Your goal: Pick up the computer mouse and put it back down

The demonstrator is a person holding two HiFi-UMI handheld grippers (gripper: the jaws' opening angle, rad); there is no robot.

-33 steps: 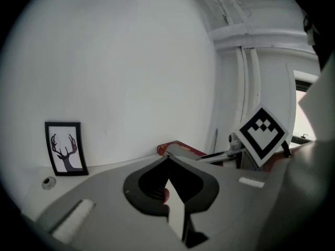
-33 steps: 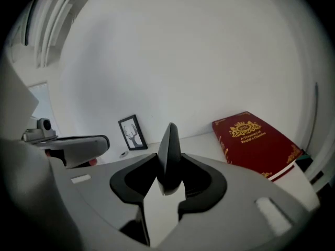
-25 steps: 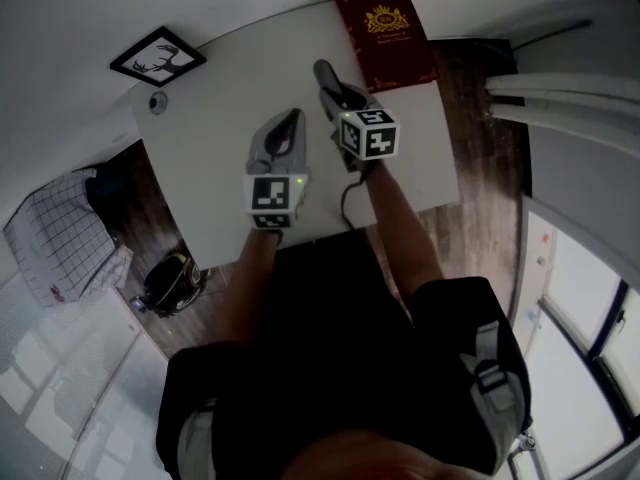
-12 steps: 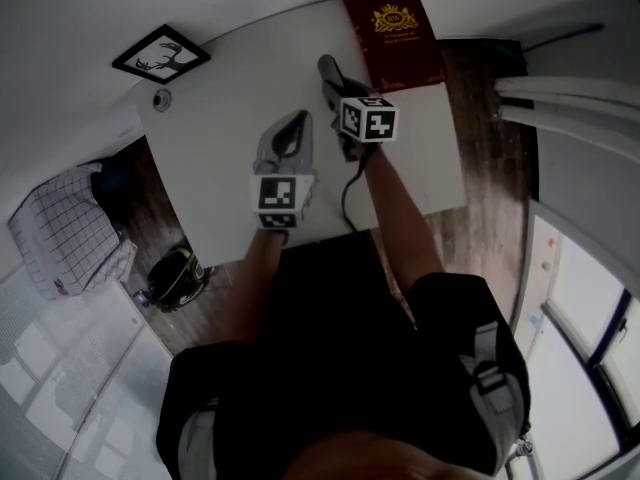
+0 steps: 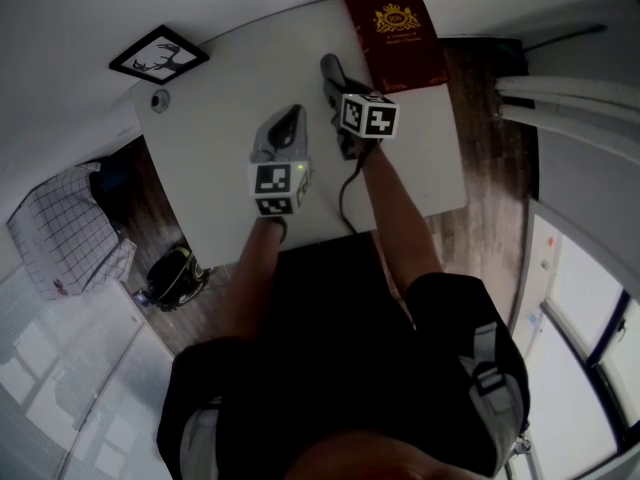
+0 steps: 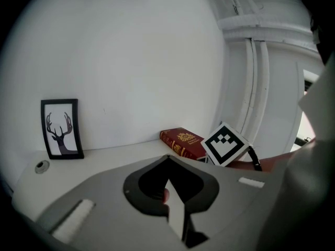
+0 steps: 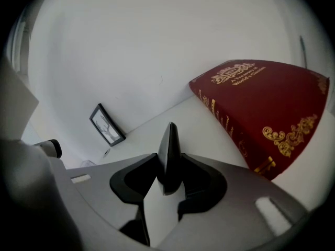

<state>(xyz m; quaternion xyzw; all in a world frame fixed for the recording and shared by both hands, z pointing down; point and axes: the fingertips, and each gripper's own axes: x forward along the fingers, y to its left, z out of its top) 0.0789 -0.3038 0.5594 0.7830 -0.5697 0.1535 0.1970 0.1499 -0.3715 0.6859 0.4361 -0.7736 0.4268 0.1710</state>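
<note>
The black computer mouse (image 7: 169, 156) stands on edge between the jaws of my right gripper (image 7: 168, 167), which is shut on it. In the head view the mouse (image 5: 329, 71) sticks out ahead of the right gripper (image 5: 335, 90) over the white table (image 5: 215, 163), near the red book. Its black cable (image 5: 345, 203) trails back along the forearm. Whether the mouse touches the table I cannot tell. My left gripper (image 5: 287, 120) hovers over the table's middle, jaws shut with nothing in them (image 6: 170, 184).
A red book with gold print (image 5: 392, 30) (image 7: 272, 114) lies at the table's far right corner, close to the mouse. A black-framed deer picture (image 5: 158, 55) (image 6: 62, 128) leans on the wall at the left. A small round fitting (image 5: 158, 101) sits near it.
Both grippers have sunk a little toward the table. The mouse has stayed in the right jaws, and the left jaws have stayed shut.
</note>
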